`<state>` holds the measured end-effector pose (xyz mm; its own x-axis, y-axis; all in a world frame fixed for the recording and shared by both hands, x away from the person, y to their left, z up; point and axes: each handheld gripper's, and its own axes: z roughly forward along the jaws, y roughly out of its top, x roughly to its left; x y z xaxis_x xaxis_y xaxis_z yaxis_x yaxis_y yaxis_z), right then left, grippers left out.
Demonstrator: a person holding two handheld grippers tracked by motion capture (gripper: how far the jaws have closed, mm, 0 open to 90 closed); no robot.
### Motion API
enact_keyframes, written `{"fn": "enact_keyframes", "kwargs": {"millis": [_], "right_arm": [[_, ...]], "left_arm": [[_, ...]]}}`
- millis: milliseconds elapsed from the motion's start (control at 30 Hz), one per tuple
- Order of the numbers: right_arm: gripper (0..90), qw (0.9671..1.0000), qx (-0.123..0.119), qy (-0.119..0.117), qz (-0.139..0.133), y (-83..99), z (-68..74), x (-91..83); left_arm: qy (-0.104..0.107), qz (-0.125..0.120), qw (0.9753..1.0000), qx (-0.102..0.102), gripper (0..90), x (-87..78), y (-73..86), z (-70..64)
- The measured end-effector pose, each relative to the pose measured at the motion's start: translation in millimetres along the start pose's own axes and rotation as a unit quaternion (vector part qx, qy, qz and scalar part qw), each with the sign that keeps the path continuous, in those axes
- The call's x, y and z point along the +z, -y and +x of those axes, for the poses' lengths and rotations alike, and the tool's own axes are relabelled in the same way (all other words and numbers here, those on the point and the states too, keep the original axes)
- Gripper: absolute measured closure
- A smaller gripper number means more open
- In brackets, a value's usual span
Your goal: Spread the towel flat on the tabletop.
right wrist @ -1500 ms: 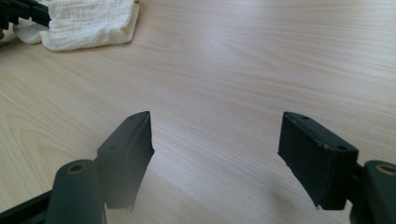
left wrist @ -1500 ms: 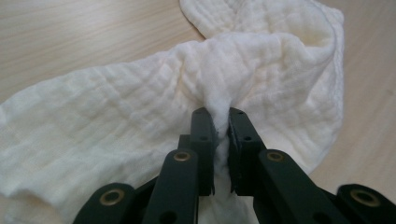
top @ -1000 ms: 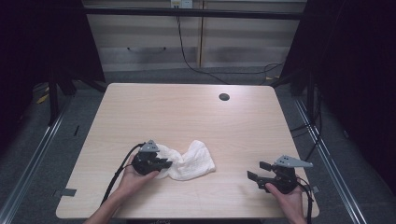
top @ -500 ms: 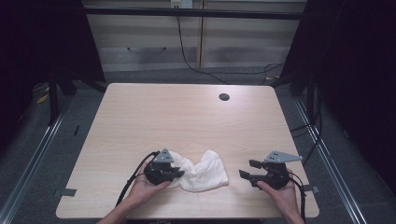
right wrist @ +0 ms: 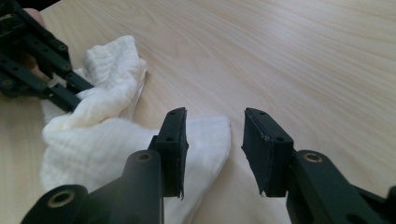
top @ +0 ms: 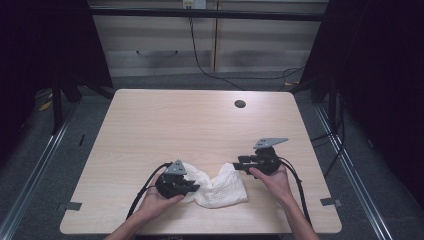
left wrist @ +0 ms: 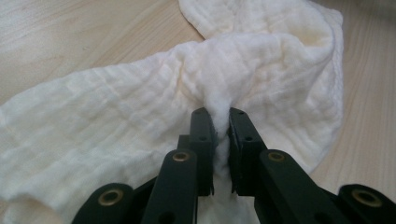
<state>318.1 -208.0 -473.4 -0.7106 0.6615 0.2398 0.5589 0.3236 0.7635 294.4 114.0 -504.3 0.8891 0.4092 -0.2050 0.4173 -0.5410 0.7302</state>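
White crumpled cloth (top: 220, 187) lies bunched, pinched by the left gripper (left wrist: 220, 122); right gripper (right wrist: 212, 135) spread beside it.

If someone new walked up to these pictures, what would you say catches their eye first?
Most striking is the crumpled white cloth near the front edge of the pale wooden table, with the left gripper shut on a bunched fold of it. Next comes the right gripper, open, its jaws poised over the cloth's nearest corner. A small dark hole marks the table's far side.
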Motion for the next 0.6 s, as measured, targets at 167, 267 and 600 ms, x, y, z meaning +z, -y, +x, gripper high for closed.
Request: {"fn": "enact_keyframes", "kwargs": {"millis": [167,267,600], "right_arm": [[65.1,0.9999,-0.003,-0.005,0.01,-6.3,-4.4,21.1],[65.3,0.9993,-0.002,-0.007,0.037,-4.5,-7.4,40.7],[66.6,0.9984,-0.011,-0.006,0.055,0.5,-7.1,49.1]], "left_arm": [[-0.001,0.0,1.0,0.003,81.3,0.3,-0.3,0.5],[-0.001,0.001,1.0,0.002,81.3,0.2,-0.5,0.6],[-0.004,0.003,1.0,0.006,80.8,0.0,-0.5,-0.1]]}}
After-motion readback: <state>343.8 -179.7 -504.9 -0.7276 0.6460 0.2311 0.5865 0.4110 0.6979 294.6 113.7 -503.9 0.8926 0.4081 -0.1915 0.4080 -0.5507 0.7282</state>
